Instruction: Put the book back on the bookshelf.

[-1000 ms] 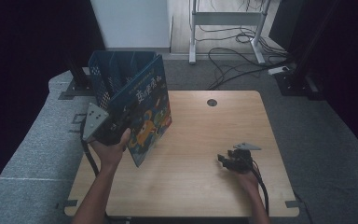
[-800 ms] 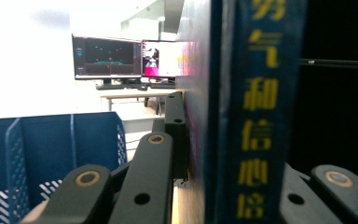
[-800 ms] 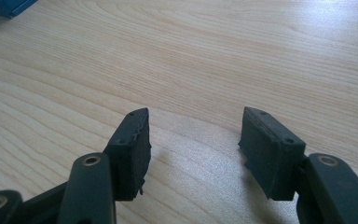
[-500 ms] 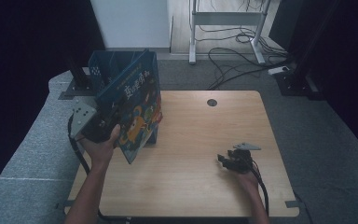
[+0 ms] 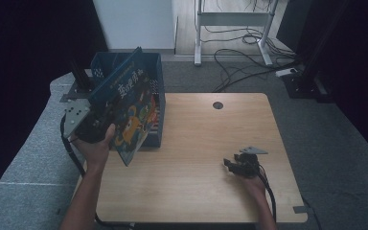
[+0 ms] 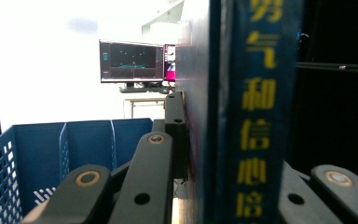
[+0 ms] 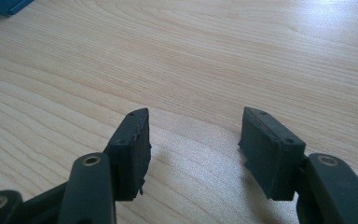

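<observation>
Over on the left side of the tabletop (image 5: 196, 143), the person's left hand (image 5: 96, 148) is holding up the left gripper (image 5: 93, 122), whose fingers are clamping tight on a blue picture book (image 5: 132, 117). The book is hanging tilted in the air, its colourful cover facing the middle of the tabletop and its lower corner dipping just beyond the front wall of the blue file basket (image 5: 158, 72). That basket is sitting at the far left corner of the tabletop, and the book is leaning across its open top. From the left gripper view, the book's dark blue spine (image 6: 254, 112) with yellow characters is standing upright between the black fingers (image 6: 175, 135), with the perforated wall and dividers of the basket (image 6: 51, 158) showing lower left.

The right gripper (image 5: 242, 164) is resting low at the near right part of the tabletop, well apart from the book. Its fingers (image 7: 133, 149) are standing wide open with nothing between them, just bare wood (image 7: 196, 60) underneath.
</observation>
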